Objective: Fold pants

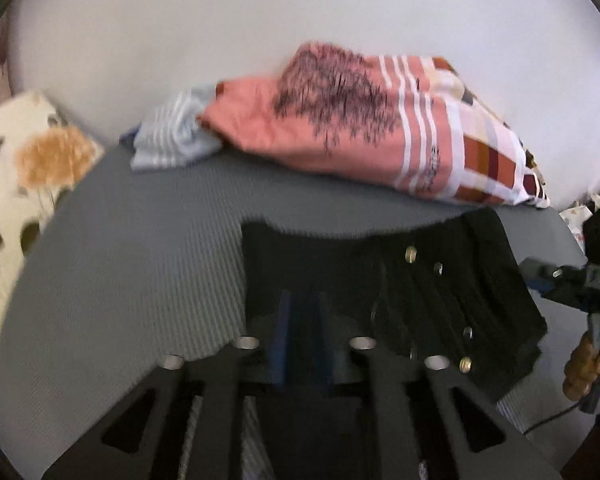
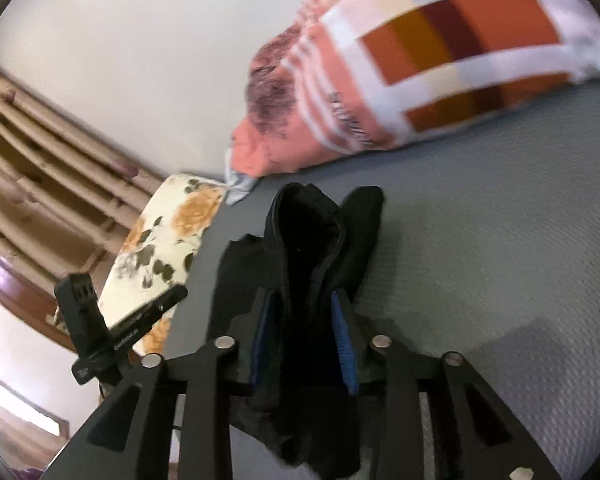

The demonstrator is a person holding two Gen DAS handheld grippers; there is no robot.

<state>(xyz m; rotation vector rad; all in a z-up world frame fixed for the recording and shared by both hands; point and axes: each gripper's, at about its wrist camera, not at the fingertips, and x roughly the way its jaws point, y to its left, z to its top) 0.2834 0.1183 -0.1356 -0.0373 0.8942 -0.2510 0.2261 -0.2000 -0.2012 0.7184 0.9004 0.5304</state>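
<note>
Black pants (image 1: 440, 280) with small metal buttons lie folded into a flat block on the grey bed sheet (image 1: 140, 260). My left gripper (image 1: 302, 320) hovers over the block's left part. Its blue pads stand a little apart and dark cloth lies flat under them, so it looks open. In the right wrist view a thick bunch of the black pants (image 2: 312, 232) rises between the fingers of my right gripper (image 2: 304, 340), which is shut on it. The right gripper (image 1: 580, 280) and the hand holding it show at the far right edge of the left wrist view.
A pink striped pillow (image 1: 340, 128) lies along the wall behind the pants, with a light blue striped cloth (image 1: 172, 140) beside it. A floral cushion (image 1: 28, 160) sits at the bed's left edge. Brown curtains (image 2: 40, 140) hang beyond it.
</note>
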